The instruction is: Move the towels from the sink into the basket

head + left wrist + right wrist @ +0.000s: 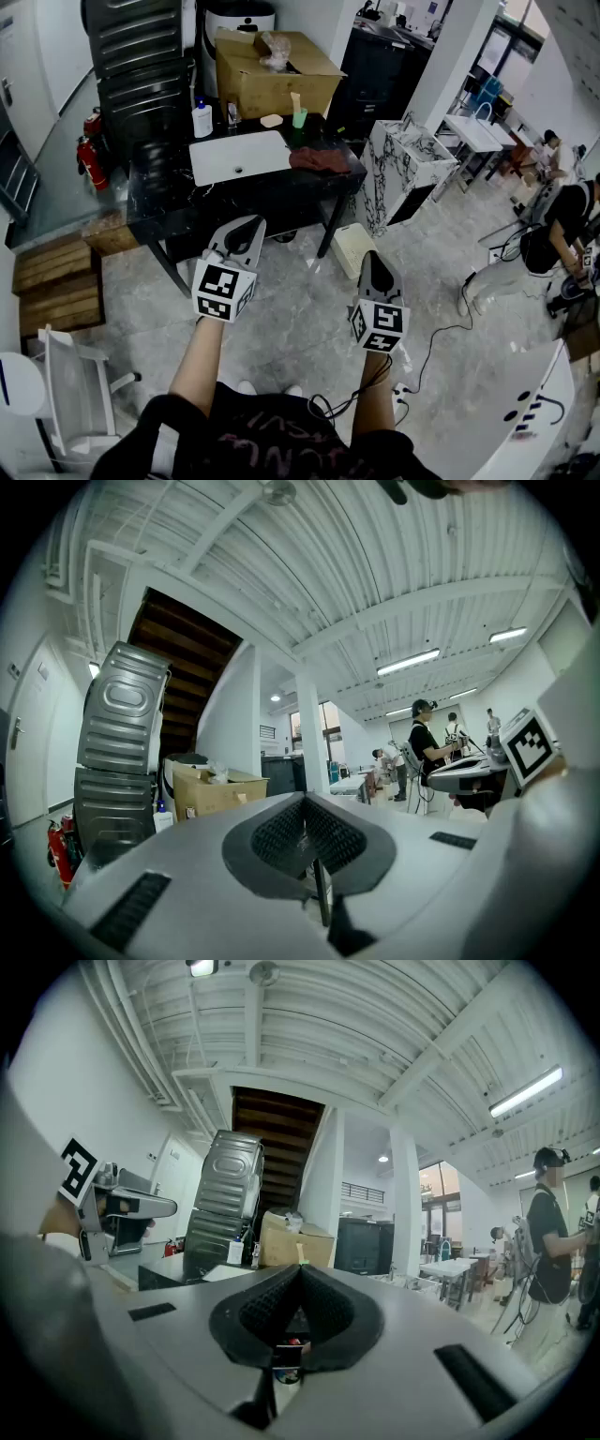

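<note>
A white sink (239, 157) is set in a black table (159, 192) across the room in the head view. Only its bare basin shows. A dark red towel (319, 159) lies crumpled on the tabletop just right of the sink. A pale bin (352, 249), perhaps the basket, stands on the floor by the table's right leg. My left gripper (251, 225) (305, 797) and right gripper (368, 256) (300, 1267) are held out level, well short of the table. Both are shut with nothing between the jaws.
A cardboard box (272, 70), a soap bottle (202, 120) and a green cup (299, 117) stand behind the sink. A marbled cabinet (403, 169) is right of the table, wooden pallets (56, 281) and a white chair (75, 394) at left. A cable (441, 328) crosses the floor; a person (562, 225) stands far right.
</note>
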Available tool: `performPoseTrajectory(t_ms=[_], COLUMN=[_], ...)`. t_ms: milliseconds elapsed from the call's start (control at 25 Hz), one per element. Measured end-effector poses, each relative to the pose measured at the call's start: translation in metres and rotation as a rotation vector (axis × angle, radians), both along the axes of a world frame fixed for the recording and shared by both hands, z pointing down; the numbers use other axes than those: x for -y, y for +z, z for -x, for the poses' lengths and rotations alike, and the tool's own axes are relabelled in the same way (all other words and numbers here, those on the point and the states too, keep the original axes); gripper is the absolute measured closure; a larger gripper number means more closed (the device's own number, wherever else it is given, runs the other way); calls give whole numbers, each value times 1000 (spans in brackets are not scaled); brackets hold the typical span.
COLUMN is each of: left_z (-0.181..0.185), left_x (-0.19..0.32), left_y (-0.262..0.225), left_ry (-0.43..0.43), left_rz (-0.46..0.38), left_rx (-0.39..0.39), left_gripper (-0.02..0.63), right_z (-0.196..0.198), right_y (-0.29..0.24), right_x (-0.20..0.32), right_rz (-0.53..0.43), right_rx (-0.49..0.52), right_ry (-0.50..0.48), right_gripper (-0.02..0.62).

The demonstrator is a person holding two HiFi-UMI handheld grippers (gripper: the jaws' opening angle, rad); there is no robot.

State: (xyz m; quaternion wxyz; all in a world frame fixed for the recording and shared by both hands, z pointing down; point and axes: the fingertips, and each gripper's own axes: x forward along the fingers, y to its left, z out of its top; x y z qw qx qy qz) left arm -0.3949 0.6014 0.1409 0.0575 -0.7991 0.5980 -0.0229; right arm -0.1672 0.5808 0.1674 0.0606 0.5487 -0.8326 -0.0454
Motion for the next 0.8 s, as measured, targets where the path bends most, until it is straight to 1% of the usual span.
performPoseTrajectory(t_ms=[240, 440, 800], left_z=[2, 8, 14], left_x=[-4, -5, -11], left_y=[2, 5, 10], left_ry=[4, 3, 31], left_rz=[4, 15, 19], left_rx=[3, 2, 4], left_gripper=[591, 591, 591], right_z=[6, 14, 27], right_y=[1, -1, 8], right_x=[-3, -4, -12], right_rz=[1, 0, 17], right_rx=[-6, 22, 6], right_ry=[-2, -18, 1], right_gripper=[581, 581, 581])
